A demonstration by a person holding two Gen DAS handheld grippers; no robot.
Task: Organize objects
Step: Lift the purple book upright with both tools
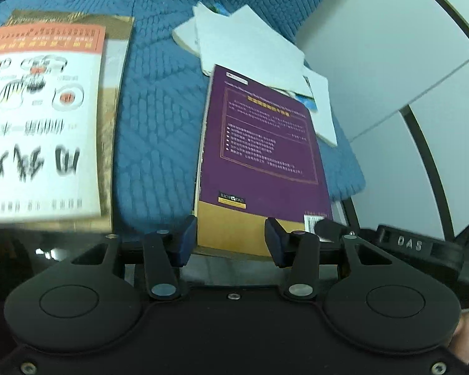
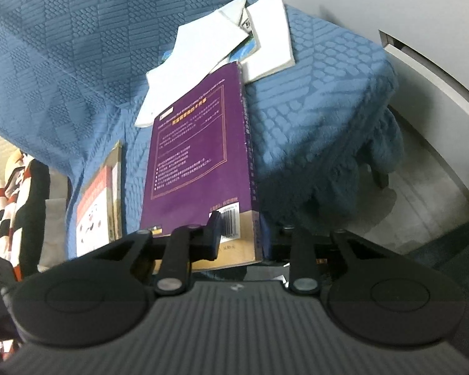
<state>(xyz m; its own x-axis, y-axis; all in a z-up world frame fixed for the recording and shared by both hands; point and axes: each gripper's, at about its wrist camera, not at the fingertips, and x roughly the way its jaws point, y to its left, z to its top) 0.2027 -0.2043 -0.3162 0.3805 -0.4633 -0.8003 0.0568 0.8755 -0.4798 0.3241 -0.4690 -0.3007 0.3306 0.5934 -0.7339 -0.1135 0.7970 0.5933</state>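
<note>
A purple book [image 1: 262, 143] lies back cover up on the blue quilted cover [image 1: 156, 109], its near yellow edge sticking out toward me. My left gripper [image 1: 231, 240] is open, its fingers on either side of that near edge without touching it. In the right wrist view my right gripper [image 2: 240, 237] is shut on the purple book [image 2: 197, 143] at its barcode corner, one finger on the cover and the other under the spine. One finger [image 1: 328, 226] of the right gripper shows on the barcode in the left wrist view.
A white and orange book [image 1: 40, 109] lies on a gold book [image 1: 109, 125] to the left. White books [image 1: 250, 47] are heaped beyond the purple one. The cover's fringed edge [image 2: 359, 172] drops to a grey floor [image 2: 422, 193] on the right. Patterned cloth [image 2: 15, 187] hangs at far left.
</note>
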